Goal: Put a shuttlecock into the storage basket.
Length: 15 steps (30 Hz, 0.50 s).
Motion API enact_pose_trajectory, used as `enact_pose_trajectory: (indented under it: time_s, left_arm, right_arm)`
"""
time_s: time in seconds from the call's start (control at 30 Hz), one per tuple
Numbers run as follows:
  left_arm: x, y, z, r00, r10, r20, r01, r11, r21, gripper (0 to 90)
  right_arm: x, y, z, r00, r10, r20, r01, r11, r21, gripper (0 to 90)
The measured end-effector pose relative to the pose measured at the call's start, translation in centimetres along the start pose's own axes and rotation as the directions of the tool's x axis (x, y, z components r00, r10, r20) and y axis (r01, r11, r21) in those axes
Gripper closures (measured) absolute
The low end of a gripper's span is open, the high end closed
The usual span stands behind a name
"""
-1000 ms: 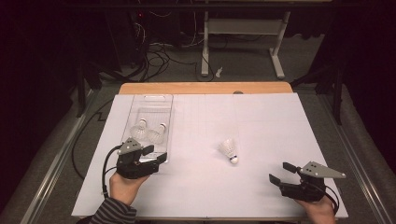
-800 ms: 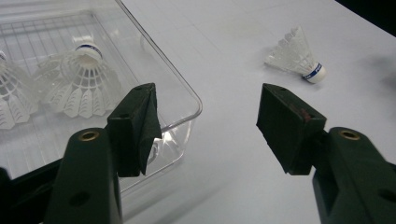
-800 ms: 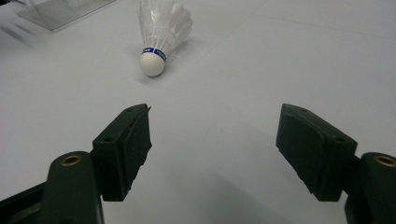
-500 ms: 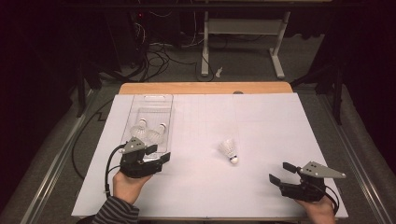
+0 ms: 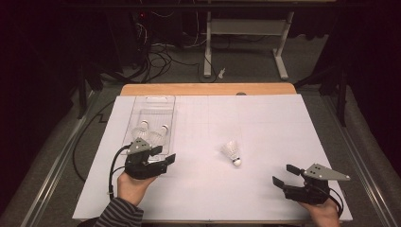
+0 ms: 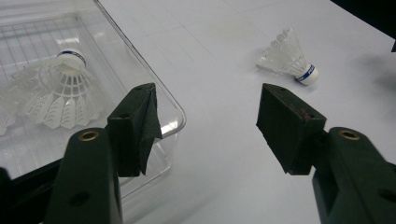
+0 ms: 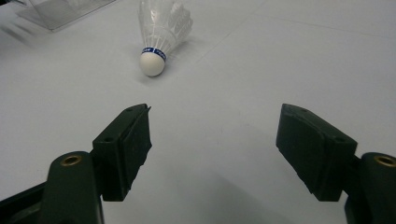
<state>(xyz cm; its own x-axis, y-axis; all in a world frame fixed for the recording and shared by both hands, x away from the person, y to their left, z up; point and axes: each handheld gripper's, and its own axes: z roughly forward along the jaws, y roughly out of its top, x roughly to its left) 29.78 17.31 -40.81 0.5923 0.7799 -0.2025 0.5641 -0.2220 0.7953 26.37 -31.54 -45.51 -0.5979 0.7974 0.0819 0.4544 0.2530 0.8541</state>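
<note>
While both grippers stand open and empty, the loose shuttlecock (image 5: pixel 231 153) lies on its side mid-table, cork toward the person, between left gripper (image 5: pixel 160 158) beside the clear tray (image 5: pixel 153 105) and right gripper (image 5: pixel 284 176); neither clearly nearer.

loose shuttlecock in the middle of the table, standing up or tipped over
Tipped over. The shuttlecock lies on its side on the white table, cork toward the person and feathers pointing away, apart from both grippers.
</note>
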Motion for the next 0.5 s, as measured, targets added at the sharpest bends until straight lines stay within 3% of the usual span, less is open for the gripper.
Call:
enact_pose_trajectory:
  time_s: [0.5]
  left_arm:
    - [-0.49, 0.54, 0.78, 0.9998, 0.009, 0.016, -0.009, 1.0, 0.002, 39.2]
  right_arm:
    - [-0.04, -0.01, -0.07, 1.0, 0.003, 0.003, -0.003, 1.0, -0.003, 26.9]
